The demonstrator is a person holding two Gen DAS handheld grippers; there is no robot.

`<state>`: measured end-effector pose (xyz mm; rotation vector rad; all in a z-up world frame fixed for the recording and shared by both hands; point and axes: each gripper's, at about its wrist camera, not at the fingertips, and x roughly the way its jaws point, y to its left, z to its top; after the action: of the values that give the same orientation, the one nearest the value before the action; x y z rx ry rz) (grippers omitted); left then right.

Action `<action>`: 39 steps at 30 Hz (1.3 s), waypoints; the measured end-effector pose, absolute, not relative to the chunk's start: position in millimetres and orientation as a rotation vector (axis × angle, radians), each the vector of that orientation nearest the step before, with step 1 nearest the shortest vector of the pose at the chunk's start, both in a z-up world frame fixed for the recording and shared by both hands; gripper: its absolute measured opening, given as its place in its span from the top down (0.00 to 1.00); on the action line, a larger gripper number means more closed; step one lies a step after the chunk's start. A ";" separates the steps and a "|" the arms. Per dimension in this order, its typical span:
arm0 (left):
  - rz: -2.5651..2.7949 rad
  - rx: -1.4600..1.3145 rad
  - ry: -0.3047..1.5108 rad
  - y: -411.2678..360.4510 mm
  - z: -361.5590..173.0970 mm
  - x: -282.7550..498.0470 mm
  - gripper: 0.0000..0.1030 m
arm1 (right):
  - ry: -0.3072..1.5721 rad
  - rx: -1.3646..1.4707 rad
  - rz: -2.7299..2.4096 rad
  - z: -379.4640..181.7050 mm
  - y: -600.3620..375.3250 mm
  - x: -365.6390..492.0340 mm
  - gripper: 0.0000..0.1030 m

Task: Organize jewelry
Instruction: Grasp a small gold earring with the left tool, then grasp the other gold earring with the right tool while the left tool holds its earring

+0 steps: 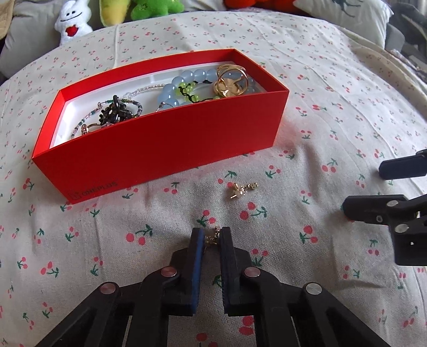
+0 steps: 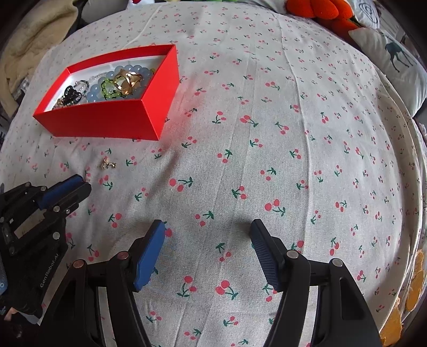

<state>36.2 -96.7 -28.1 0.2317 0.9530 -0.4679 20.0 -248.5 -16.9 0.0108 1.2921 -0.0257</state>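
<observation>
A red open box point(image 1: 160, 144) on the cherry-print sheet holds jewelry: blue bead bracelets point(image 1: 173, 88), a gold bangle point(image 1: 232, 80), a green bead string and a dark piece. It also shows in the right wrist view point(image 2: 106, 122). My left gripper point(image 1: 212, 237) is shut on a small gold earring point(image 1: 211, 237) just above the sheet, in front of the box. A second gold earring point(image 1: 241, 189) lies loose on the sheet between gripper and box; it also shows in the right wrist view point(image 2: 108, 164). My right gripper point(image 2: 206, 232) is open and empty, to the right of the left one.
Plush toys point(image 1: 72, 21) and a pillow point(image 1: 344, 16) line the far edge of the bed. A deer-print pillow point(image 2: 395, 64) lies at the right. The cherry-print sheet point(image 2: 267, 160) spreads wide to the right of the box.
</observation>
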 end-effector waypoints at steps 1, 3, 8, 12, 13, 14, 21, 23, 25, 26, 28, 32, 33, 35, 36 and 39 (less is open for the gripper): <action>-0.468 0.224 0.959 -94.4 -27.1 36.5 0.94 | 1.292 0.014 -0.024 -17.0 -247.1 20.8 0.33; -0.463 0.211 0.969 -89.3 -24.6 37.7 0.94 | 1.293 0.021 -0.021 -17.3 -244.5 23.4 0.33; -0.431 0.178 0.988 -72.1 -21.6 39.5 0.94 | 1.295 0.030 -0.016 -19.1 -236.2 31.7 0.33; -0.402 0.157 0.997 -58.1 -19.2 41.0 0.94 | 1.291 0.049 -0.003 -18.9 -226.8 40.8 0.33; -0.396 0.155 0.997 -54.9 -18.2 41.1 0.94 | 1.288 0.058 0.004 -18.3 -223.8 42.5 0.33; -0.391 0.151 0.997 -51.8 -17.2 41.0 0.94 | 1.285 0.068 0.014 -17.4 -220.4 44.3 0.33; -0.352 0.150 0.989 -33.7 -9.3 40.7 0.94 | 1.279 0.117 0.065 -16.3 -192.3 56.4 0.33; -0.342 0.151 0.987 -29.0 -7.7 40.4 0.94 | 1.282 0.121 0.069 -18.5 -184.3 60.8 0.33; -0.336 0.145 0.991 -24.1 -6.8 40.3 0.94 | 1.288 0.124 0.070 -21.7 -177.5 65.5 0.33; -0.334 0.142 0.994 -21.8 -6.7 40.4 0.94 | 1.287 0.123 0.067 -23.1 -173.6 67.7 0.33; -0.329 0.139 0.999 -17.6 -7.2 40.2 0.94 | 1.282 0.108 0.056 -25.2 -166.7 72.5 0.34; -0.320 0.135 1.010 -9.9 -8.9 39.8 0.94 | 1.272 0.080 0.029 -30.3 -155.2 83.4 0.47; -0.317 0.136 1.012 -8.9 -9.4 39.7 0.94 | 1.268 0.076 0.024 -30.5 -154.9 84.6 0.53; -0.314 0.134 1.017 -6.1 -10.3 39.7 0.94 | 1.262 0.076 0.012 -30.7 -155.5 86.7 0.64; -0.312 0.134 1.018 -4.9 -10.6 39.5 0.94 | 1.260 0.080 0.009 -30.5 -155.8 87.7 0.72; -0.306 0.128 1.022 -2.2 -10.7 39.5 0.94 | 1.261 0.091 0.013 -30.3 -157.9 91.3 0.86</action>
<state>39.5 -2.2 -10.7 0.1280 1.0218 -0.3057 91.3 -157.9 -30.3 0.0907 1.2605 0.0127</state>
